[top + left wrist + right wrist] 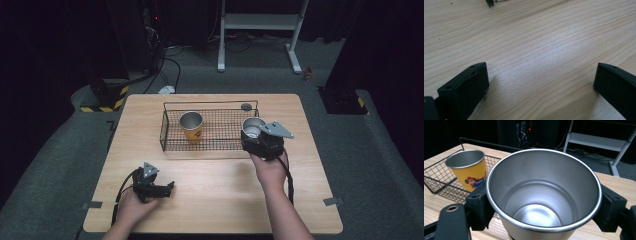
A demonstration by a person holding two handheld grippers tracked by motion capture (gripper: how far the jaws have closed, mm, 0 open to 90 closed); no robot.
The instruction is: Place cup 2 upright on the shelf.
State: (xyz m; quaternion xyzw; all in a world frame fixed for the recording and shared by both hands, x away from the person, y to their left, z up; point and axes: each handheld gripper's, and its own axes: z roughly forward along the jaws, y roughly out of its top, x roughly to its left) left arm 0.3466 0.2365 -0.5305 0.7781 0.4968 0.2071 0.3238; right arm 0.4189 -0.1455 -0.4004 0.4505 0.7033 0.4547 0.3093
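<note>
Steel, bare inside and open-mouthed, is what the right gripper is clamped on: an upright metal cup is pinched by its wall just below the rim, a black jaw on either side, presumably so it can be carried level. It is held at the right end of the wire basket, just above its near corner, by a hand reaching forward with the forearm extended. Inside the basket a yellow cup is stood upright. Well short of the basket, the left gripper is rested low over the wooden table, jaws spread wide and empty.
</note>
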